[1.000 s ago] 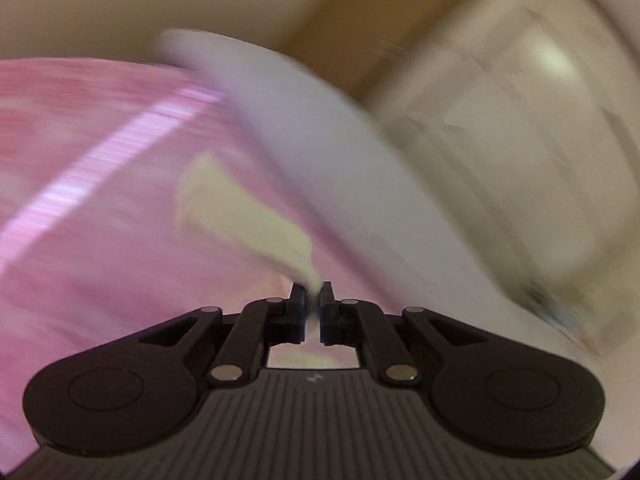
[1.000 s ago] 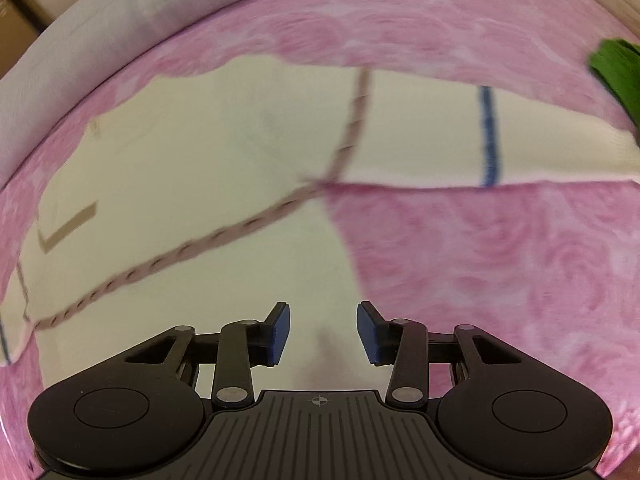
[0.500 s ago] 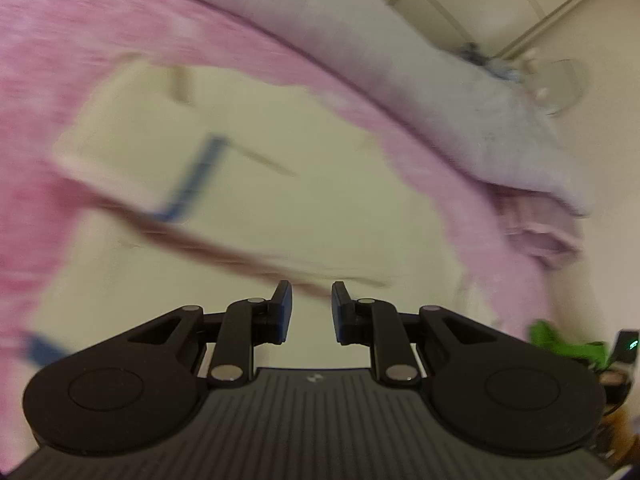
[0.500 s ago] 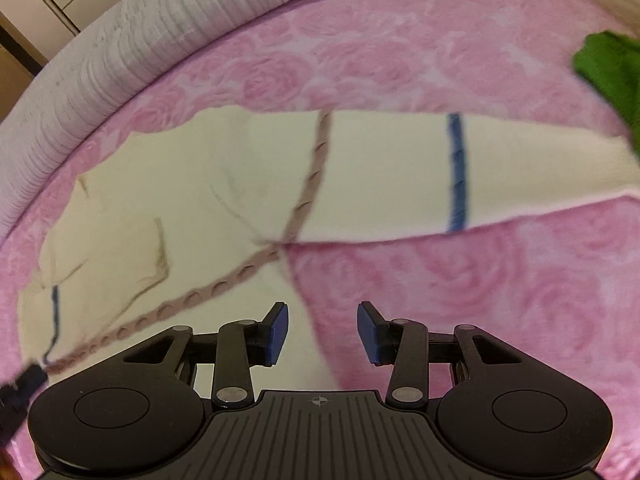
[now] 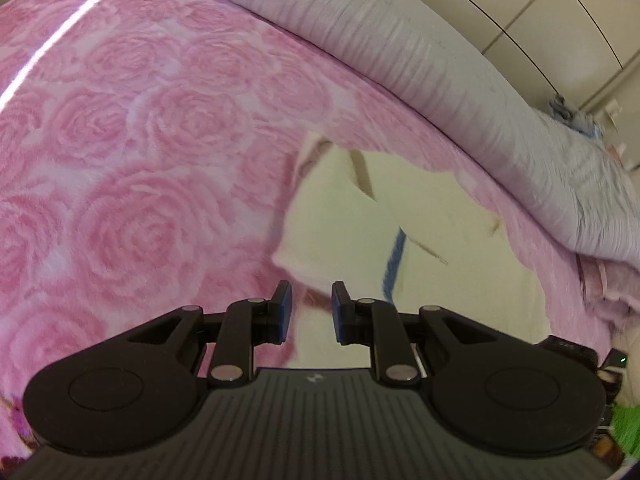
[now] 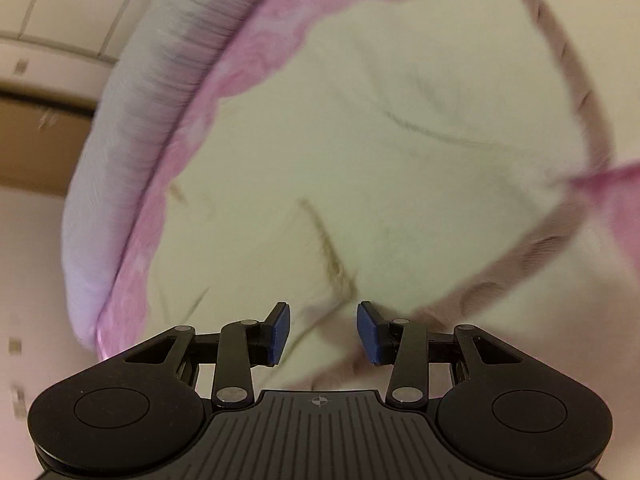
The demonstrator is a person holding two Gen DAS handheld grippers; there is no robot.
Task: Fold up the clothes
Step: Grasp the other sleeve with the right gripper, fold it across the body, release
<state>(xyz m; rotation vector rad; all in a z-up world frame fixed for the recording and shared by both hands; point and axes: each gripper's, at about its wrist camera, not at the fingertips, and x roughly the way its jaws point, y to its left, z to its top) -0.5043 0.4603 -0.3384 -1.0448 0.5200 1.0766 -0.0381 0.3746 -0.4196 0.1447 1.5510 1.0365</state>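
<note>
A cream sweater [image 5: 448, 248] with brown trim and a blue stripe lies on the pink rose-patterned bedspread [image 5: 132, 168]. One sleeve is folded over the body, its cuff end near my left gripper [image 5: 311, 300], which is open and empty just above that edge. In the right wrist view the sweater [image 6: 380, 160] fills most of the frame, blurred, with a brown braided line [image 6: 576, 88] at the right. My right gripper [image 6: 323, 322] is open and empty, close over the cloth.
A grey-white ribbed duvet roll [image 5: 420, 52] runs along the bed's far edge and also shows in the right wrist view [image 6: 132, 112]. White wardrobe doors [image 5: 540, 8] stand behind. A green cloth [image 5: 624, 424] lies at the far right.
My left gripper opened, let go of the sleeve and pulled back left. My right gripper stayed open and swung left and closer over the sweater body.
</note>
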